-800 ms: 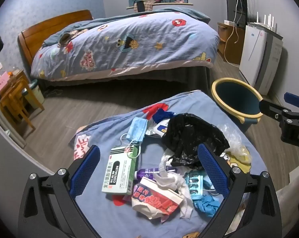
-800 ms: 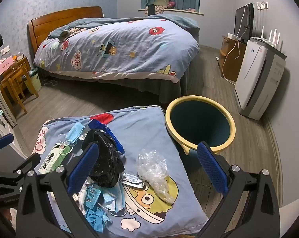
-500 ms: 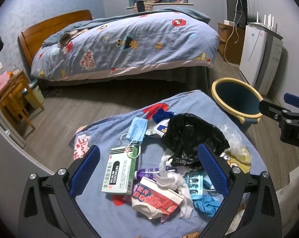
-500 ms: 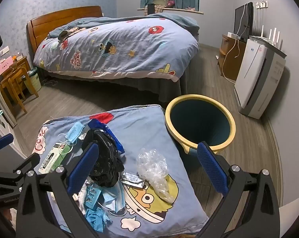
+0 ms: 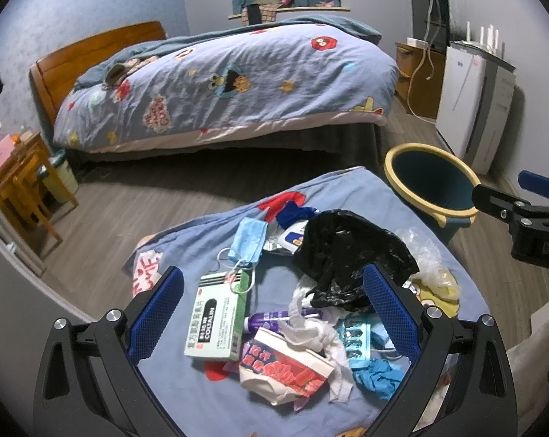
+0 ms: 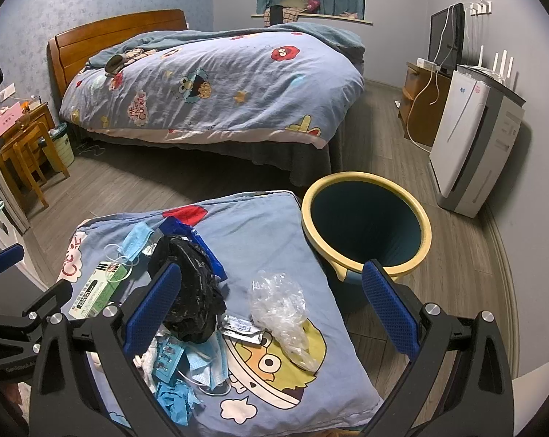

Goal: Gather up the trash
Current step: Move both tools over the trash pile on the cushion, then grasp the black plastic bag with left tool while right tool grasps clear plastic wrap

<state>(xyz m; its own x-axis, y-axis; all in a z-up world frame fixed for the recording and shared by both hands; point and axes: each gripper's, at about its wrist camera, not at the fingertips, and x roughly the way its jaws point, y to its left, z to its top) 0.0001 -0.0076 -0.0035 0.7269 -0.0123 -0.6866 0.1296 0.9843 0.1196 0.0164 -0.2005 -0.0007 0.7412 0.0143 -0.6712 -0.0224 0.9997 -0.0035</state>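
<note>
One bin (image 6: 365,224), one black bag (image 5: 351,255), one green box (image 5: 216,322), two blue masks (image 5: 247,240) (image 6: 207,364).

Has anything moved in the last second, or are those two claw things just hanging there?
Nothing visibly changed. The left gripper and right gripper hover open and empty above the trash pile as before, and the yellow-rimmed bin sits beside the cushion, with nothing picked up or dropped.

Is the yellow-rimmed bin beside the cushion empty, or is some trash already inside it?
It looks empty. In the right wrist view the bin shows only dark blue inner wall; its very bottom is hidden by the near rim.
</note>
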